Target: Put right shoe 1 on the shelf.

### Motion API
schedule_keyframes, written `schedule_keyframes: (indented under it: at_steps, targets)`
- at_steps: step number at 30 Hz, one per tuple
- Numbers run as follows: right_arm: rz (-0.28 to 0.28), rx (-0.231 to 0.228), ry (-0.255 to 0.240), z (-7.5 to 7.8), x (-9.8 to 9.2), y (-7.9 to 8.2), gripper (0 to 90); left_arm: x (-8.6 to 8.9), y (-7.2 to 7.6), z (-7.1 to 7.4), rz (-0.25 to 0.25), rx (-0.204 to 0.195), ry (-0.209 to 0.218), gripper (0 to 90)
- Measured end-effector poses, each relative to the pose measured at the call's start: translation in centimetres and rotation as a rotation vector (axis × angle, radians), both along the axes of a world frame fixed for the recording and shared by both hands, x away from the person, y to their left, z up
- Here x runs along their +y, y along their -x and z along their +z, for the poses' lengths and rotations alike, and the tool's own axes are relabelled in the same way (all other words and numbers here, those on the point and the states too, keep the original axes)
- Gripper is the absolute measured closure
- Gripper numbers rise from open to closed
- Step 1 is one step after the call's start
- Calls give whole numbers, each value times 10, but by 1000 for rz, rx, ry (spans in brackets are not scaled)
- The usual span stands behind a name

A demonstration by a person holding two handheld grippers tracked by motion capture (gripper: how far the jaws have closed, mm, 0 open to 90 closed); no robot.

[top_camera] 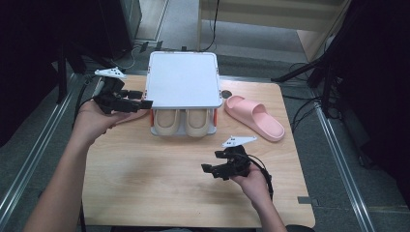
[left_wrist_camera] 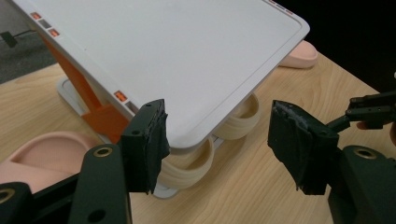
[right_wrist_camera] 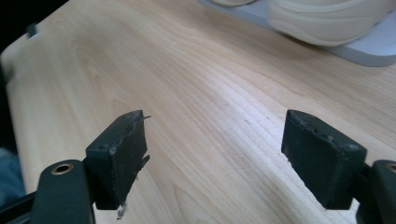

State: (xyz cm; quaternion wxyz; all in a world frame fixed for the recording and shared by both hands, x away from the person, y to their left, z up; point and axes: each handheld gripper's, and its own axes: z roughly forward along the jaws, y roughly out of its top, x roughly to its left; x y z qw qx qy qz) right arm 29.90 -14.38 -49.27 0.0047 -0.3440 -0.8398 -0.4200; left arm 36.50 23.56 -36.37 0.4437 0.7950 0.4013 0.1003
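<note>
On the bench [top_camera: 145, 193] stands a white two-tier shoe rack [top_camera: 182, 77] with a pair of beige slippers [top_camera: 182, 123] tucked on its lower tier. One pink slipper [top_camera: 255, 117] lies at about three o'clock from the rack, and another pink slipper [left_wrist_camera: 44, 156] sits at its nine o'clock side, close by the left tool [left_wrist_camera: 219, 149]. Both tools stand spread with nothing between their pads; the right tool [right_wrist_camera: 217, 158] hovers over bare wood near five o'clock of the rack.

The work looks to be stowing slippers on the rack. To do the next pick well, I would take the nearer pink slipper by its strap (the stiffest part), keep it level, and slide it onto the top shelf toe first, without nudging the rack.
</note>
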Motion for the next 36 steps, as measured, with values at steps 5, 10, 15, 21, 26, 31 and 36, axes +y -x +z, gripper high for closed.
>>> schedule_keyframes:
  at_steps: [5, 10, 15, 21, 26, 31, 36]
  targets:
    - [11, -8, 16, 1, -8, -11, 186, 11, 5, -4, 23, 4, -3, 370]
    - [-34, -19, 40, 4, -14, -22, 188, 23, 10, -9, 59, 2, 0, 370]
    - [-76, -32, 50, 4, -19, -30, 190, 37, 14, -14, 95, 6, 0, 369]
    - [-113, -46, 61, 5, -20, -39, 192, 55, 20, -22, 151, 22, 8, 369]
    - [-102, -40, 57, 4, -17, -46, 197, 71, 22, -32, 156, 35, 60, 365]
    - [-83, -38, 78, 4, -11, -50, 200, 83, 25, -43, 192, 32, 28, 361]
    - [-65, -29, 96, 3, -6, -52, 203, 94, 25, -54, 229, 56, 9, 550]
